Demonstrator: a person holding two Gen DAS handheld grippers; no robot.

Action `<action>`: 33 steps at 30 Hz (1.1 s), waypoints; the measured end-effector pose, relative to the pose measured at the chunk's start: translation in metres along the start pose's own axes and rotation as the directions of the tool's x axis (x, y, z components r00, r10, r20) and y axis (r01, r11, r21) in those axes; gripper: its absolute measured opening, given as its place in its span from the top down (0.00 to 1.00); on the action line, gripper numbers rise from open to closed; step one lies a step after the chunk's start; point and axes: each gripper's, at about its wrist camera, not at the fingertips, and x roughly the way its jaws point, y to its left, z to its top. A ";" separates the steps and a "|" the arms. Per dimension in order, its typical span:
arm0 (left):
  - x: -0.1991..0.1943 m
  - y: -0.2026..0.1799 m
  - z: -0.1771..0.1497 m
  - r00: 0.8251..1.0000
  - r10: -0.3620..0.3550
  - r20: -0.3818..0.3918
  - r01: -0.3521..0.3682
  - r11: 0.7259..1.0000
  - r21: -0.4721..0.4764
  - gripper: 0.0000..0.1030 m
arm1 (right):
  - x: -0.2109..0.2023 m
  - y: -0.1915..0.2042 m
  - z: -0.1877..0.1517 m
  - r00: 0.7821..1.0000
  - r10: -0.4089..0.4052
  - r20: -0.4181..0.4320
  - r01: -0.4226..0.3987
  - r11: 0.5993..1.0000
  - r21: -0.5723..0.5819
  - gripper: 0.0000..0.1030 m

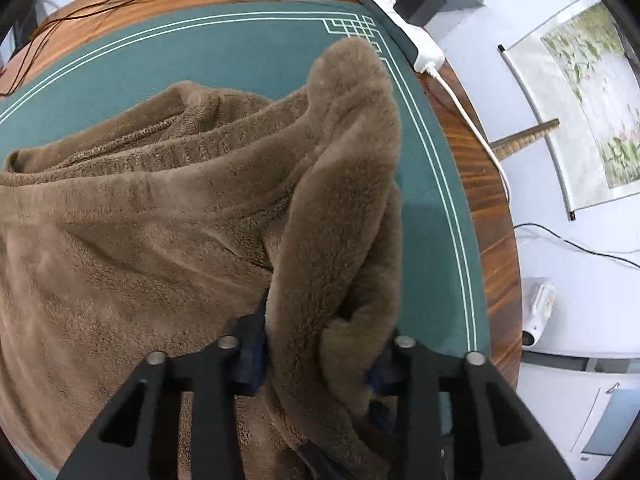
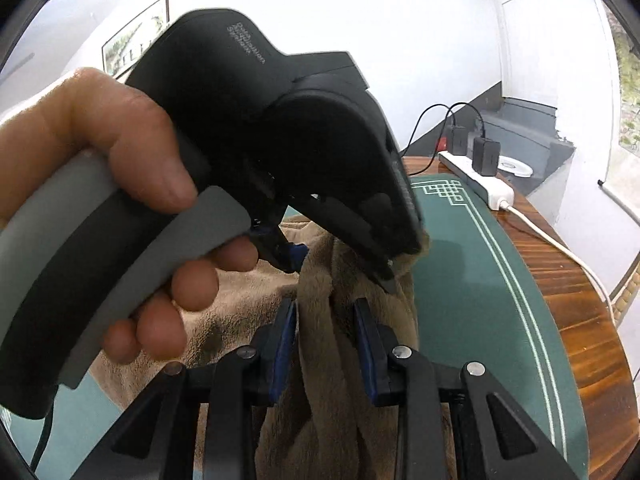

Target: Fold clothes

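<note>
A brown fleece garment (image 1: pixel 140 220) lies bunched on the green mat (image 1: pixel 208 56). My left gripper (image 1: pixel 318 356) is shut on a thick raised fold of it, which stands up in a rounded peak ahead of the blue pads. In the right wrist view, a hand (image 2: pixel 120 152) holds that left gripper (image 2: pixel 344 272) just ahead of me, clamped on the fleece (image 2: pixel 320 400). My right gripper (image 2: pixel 326 344) is shut on a narrow strip of the same fold, right behind the left one. The garment's far side is hidden by the left gripper.
The mat covers a round wooden table (image 1: pixel 476 184) whose edge curves along the right. A white power strip (image 1: pixel 404 28) with black adapters and a white cable sits at the far edge. Thin black wires cross the far left. A scroll picture (image 1: pixel 580 112) hangs on the wall.
</note>
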 end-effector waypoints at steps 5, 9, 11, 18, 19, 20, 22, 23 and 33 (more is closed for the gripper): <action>-0.011 0.003 -0.001 1.000 -0.027 0.014 0.027 0.999 -0.023 0.68 | -0.040 -0.019 -0.018 0.996 -0.076 0.040 0.072 0.992 0.107 0.02; -0.020 0.002 -0.004 0.998 -0.049 0.030 0.050 0.998 -0.029 0.71 | -0.053 -0.052 -0.050 0.999 0.004 -0.048 0.013 0.940 0.342 0.02; -0.023 -0.001 -0.005 0.998 -0.057 0.036 0.059 0.998 -0.034 0.71 | -0.051 -0.061 -0.063 0.995 0.065 -0.080 -0.022 0.893 0.450 0.02; -0.031 0.000 -0.005 0.997 -0.055 0.054 0.056 0.998 -0.023 0.71 | -0.027 -0.061 -0.082 0.983 0.160 -0.088 -0.078 0.804 0.589 0.02; -0.031 0.000 -0.005 0.997 -0.054 0.056 0.056 0.998 -0.022 0.71 | -0.023 -0.057 -0.081 0.981 0.173 -0.087 -0.090 0.807 0.583 0.03; -0.032 0.002 -0.005 0.997 -0.058 0.056 0.059 0.998 -0.022 0.71 | -0.019 -0.054 -0.080 0.979 0.186 -0.086 -0.101 0.805 0.585 0.13; -0.037 0.007 -0.006 0.996 -0.069 0.057 0.071 0.997 -0.019 0.71 | -0.013 -0.046 -0.079 0.974 0.208 -0.091 -0.114 0.794 0.597 0.53; -0.039 0.008 -0.006 0.996 -0.073 0.059 0.074 0.997 -0.015 0.71 | -0.013 -0.041 -0.076 0.976 0.193 -0.096 -0.100 0.801 0.590 0.56; -0.103 0.062 0.000 0.969 -0.208 0.132 0.211 0.978 -0.004 0.72 | -0.055 0.065 -0.013 0.996 -0.084 0.005 0.080 0.968 0.239 0.60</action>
